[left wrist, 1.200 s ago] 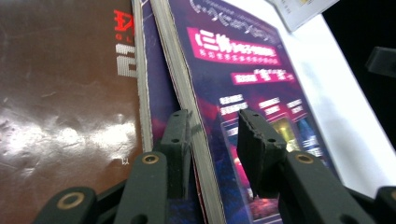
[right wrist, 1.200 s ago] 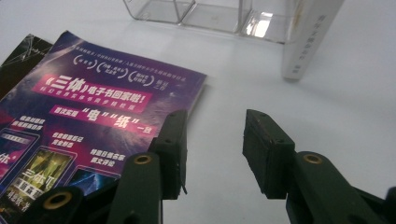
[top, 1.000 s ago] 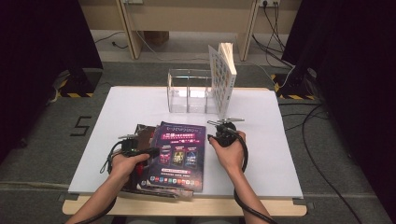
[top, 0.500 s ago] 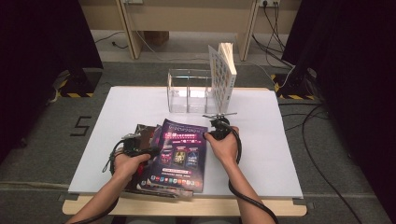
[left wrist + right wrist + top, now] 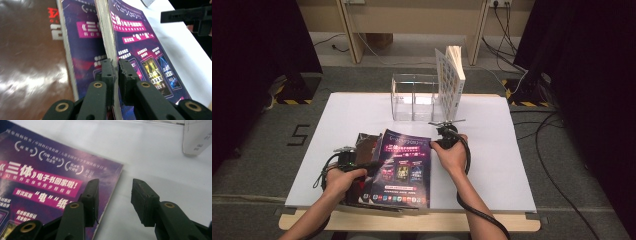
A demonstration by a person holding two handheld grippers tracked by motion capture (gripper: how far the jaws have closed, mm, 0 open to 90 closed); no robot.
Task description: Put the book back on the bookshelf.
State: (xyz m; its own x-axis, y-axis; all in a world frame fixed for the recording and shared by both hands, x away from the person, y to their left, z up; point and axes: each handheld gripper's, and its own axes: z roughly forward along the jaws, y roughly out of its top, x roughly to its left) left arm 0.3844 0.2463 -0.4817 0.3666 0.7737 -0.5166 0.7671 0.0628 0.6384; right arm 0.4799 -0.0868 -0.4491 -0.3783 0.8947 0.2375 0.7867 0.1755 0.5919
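The left gripper (image 5: 113, 71) has just closed its fingers on the spine edge of the purple magazine (image 5: 404, 167) near the bench's (image 5: 492, 165) front edge. The right gripper (image 5: 113, 197), fingers spread, should straddle the magazine's far right corner squarely before pinching.

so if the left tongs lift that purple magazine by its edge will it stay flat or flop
Probably flop: the purple magazine looks thin and soft-covered, and the left tongs pinch it at one edge only. Its glossy cover may let it slip from a narrow grip. It seems light, though it may drag on the brown magazine beneath as it rises.
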